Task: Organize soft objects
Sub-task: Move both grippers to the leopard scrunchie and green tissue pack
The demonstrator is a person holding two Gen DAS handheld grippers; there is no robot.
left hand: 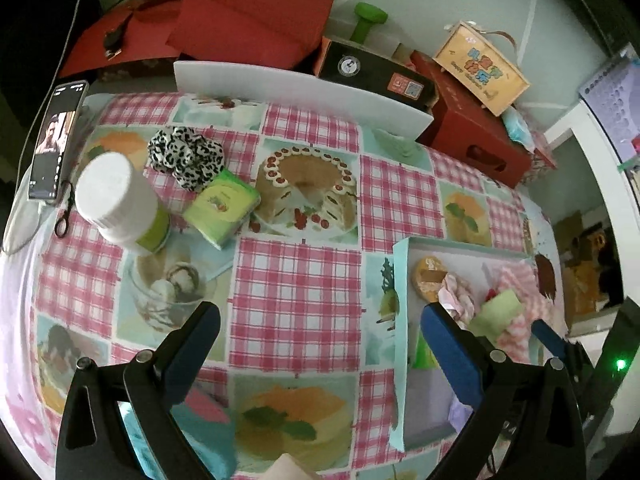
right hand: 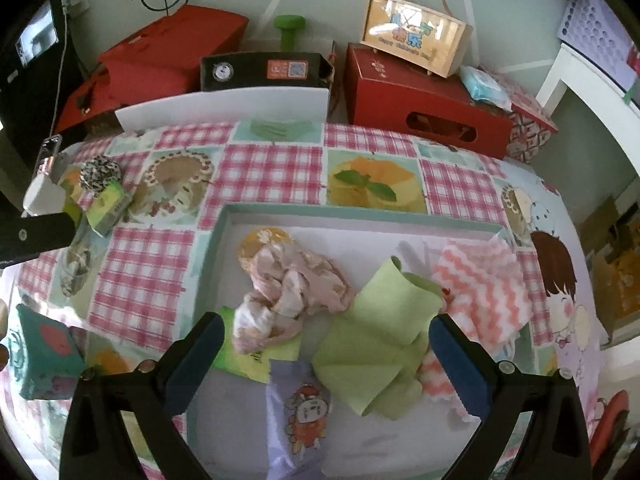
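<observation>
A shallow teal-rimmed tray (right hand: pixel 280 211) holds soft things: a crumpled pink cloth (right hand: pixel 296 288), a green cloth (right hand: pixel 384 332), a pink zigzag cloth (right hand: pixel 484 280), a lilac tissue pack (right hand: pixel 298 412) and a yellow-green pack (right hand: pixel 256 354). My right gripper (right hand: pixel 326 344) is open and empty just above them. My left gripper (left hand: pixel 320 328) is open and empty over the tablecloth, left of the tray (left hand: pixel 400 320). A leopard-print scrunchie (left hand: pixel 186 156) and a green tissue pack (left hand: pixel 222 208) lie further off on the table. A teal pack (right hand: pixel 44 356) lies at the near left.
A white-lidded jar (left hand: pixel 120 200) and a phone (left hand: pixel 54 140) stand at the table's left. Behind a white board (left hand: pixel 300 96) are red bags (left hand: pixel 240 20), a black box (left hand: pixel 376 72), a red box (right hand: pixel 424 96) and a wooden case (right hand: pixel 416 32).
</observation>
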